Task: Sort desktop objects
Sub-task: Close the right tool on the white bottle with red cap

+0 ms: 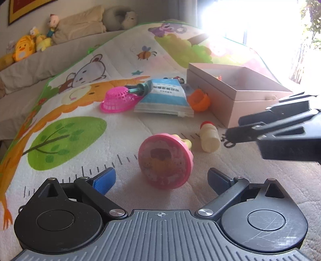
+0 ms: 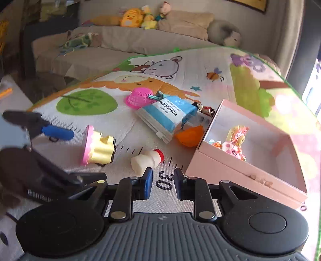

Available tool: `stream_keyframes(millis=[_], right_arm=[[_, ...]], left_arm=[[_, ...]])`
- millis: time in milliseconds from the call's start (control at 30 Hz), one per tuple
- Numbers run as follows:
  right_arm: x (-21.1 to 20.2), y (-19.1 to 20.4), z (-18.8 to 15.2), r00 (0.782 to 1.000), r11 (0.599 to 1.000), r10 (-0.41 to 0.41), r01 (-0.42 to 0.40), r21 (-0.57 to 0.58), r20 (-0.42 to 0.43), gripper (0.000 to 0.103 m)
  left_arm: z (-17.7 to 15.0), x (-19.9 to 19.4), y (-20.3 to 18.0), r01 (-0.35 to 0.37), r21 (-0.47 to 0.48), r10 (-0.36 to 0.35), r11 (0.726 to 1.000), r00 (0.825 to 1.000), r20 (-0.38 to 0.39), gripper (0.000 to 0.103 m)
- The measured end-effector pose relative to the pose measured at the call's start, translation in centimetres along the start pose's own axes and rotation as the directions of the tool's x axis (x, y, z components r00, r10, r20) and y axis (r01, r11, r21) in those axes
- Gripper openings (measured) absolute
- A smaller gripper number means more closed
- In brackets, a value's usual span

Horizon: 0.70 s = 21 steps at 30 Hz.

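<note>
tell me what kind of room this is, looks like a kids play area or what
Probably a home living room with a children's play corner. A cartoon-animal play mat covers the surface, a beige sofa behind it holds plush toys, and small toys lie beside a pink box.

It was a home living room. Far ahead of the claw stood a beige sofa (image 2: 124, 40) lined with plush toys (image 2: 132, 18), a framed picture (image 1: 24, 8) on the wall above; nearer lay a cartoon-printed play mat (image 1: 66, 128), and a bright window (image 1: 240, 18) to the right.
</note>
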State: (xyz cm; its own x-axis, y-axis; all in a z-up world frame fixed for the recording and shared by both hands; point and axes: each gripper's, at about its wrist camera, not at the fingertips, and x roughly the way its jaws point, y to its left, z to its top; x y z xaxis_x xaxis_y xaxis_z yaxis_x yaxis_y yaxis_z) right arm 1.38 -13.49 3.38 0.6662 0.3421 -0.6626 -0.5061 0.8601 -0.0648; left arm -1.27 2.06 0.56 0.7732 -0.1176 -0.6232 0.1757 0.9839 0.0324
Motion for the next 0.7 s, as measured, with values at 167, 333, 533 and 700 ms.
stream_keyframes(millis=[167, 333, 533, 700], right_arm=[[3.6, -0.7, 1.6, 0.996, 0.983, 0.043, -0.028, 0.181, -0.076, 0.031], [4.7, -1.3, 2.0, 0.99, 0.955, 0.115, -0.088, 0.282, -0.083, 0.039], [3.5, 0.9, 2.8, 1.0, 0.992, 0.03, -0.03, 0.126, 0.003, 0.052], [5.3, 0.9, 2.3, 0.999, 0.996, 0.013, -0.009, 0.086, -0.044, 0.031]], left_arm=[[-0.2, -0.3, -1.1, -0.006, 0.064, 0.005, 0.998, 1.0, 0.021, 0.101], [-0.3, -0.2, -1.0, 0.0, 0.042, 0.0, 0.999, 1.0, 0.014, 0.101], [-0.3, -0.3, -1.1, -0.012, 0.051, 0.011, 0.999, 1.0, 0.011, 0.102], [-0.3, -0.3, -0.9, -0.013, 0.043, 0.013, 0.999, 1.0, 0.009, 0.102]])
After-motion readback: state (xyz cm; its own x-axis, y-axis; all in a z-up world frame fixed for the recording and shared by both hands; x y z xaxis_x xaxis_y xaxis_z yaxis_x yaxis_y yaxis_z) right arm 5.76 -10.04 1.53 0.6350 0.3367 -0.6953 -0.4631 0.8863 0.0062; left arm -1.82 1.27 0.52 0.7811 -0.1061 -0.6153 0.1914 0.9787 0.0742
